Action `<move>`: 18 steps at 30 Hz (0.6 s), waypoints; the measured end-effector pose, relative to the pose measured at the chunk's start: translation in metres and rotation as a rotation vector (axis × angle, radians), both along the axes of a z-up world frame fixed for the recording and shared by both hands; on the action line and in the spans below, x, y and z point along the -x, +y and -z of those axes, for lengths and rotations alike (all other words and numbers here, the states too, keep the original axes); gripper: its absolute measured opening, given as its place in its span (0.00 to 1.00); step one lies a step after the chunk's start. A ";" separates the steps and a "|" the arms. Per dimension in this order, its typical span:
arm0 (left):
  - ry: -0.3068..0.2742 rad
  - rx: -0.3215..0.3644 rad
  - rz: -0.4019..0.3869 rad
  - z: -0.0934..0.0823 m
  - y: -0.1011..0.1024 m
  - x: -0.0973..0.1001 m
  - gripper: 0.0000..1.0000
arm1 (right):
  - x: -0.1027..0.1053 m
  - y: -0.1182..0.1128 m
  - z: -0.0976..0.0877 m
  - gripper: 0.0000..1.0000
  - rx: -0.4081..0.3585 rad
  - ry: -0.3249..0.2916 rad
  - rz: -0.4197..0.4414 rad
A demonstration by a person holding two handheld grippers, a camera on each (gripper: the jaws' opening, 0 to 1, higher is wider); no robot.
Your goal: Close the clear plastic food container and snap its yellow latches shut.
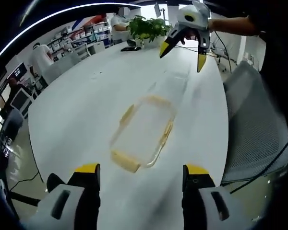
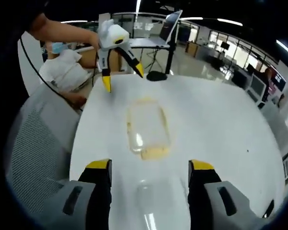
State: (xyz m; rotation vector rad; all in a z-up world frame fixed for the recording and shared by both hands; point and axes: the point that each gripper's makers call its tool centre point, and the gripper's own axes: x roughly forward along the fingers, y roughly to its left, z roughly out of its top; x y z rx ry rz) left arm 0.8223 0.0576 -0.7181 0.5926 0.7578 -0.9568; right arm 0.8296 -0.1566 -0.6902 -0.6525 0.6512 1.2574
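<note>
Left hand-held gripper point(image 1: 141, 168): seen spread wide and holding nothing, its yellow-tipped jaws raised above the white surface point(image 1: 86, 110); in the right gripper view it is found at the far end point(image 2: 121, 72), held by a person's hand point(image 2: 89, 36), jaws apart.
Right hand-held gripper point(image 2: 149, 165): seen spread wide and holding nothing; in the left gripper view it is found beyond the container point(image 1: 185, 52), jaws parted, above the surface.
Clear plastic food container point(image 1: 141, 132): laid flat on the surface between the two hand-held grippers, just ahead of the left one's jaws and touched by neither; in the right gripper view point(image 2: 148, 127) it lies ahead of the jaws.
Yellow latches point(image 1: 125, 160): seen at the container's edges, the nearest one just ahead of the left jaws; whether they are snapped cannot be told through the blur.
Potted plant point(image 1: 146, 28): placed at the far end, behind the right hand-held gripper.
Laptop point(image 2: 170, 24): raised on a stand beyond the left hand-held gripper.
</note>
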 end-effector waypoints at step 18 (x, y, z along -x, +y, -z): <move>0.016 -0.073 0.101 0.021 0.005 -0.030 0.54 | -0.016 0.021 0.034 0.52 0.084 0.035 -0.039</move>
